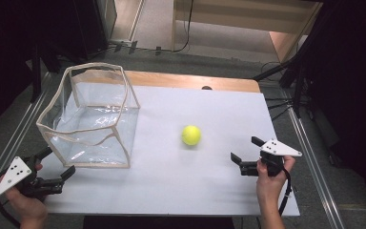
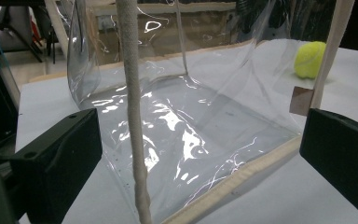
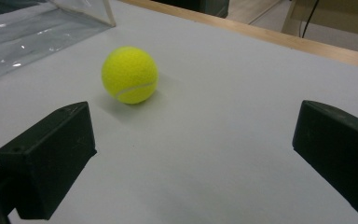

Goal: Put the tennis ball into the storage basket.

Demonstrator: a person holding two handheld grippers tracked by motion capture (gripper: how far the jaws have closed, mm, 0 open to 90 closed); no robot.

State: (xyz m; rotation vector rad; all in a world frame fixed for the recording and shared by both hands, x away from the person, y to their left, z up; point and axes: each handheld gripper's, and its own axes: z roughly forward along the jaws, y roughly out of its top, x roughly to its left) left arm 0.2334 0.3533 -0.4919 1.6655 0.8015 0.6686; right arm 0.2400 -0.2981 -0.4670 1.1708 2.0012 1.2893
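White table (image 1: 181, 191) carries clear bag (image 1: 93, 119) standing open at left; left gripper (image 1: 57, 164) just beside its near corner, fingers wide. Tennis ball (image 1: 191, 135) mid-table, right of bag; right gripper (image 1: 248, 149) near it, fingers wide, nothing held

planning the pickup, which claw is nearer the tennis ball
Right. The right claw sits open on the table just off the tennis ball, with bare table between them. The left claw is open at the near corner of the clear bag, far from the ball.
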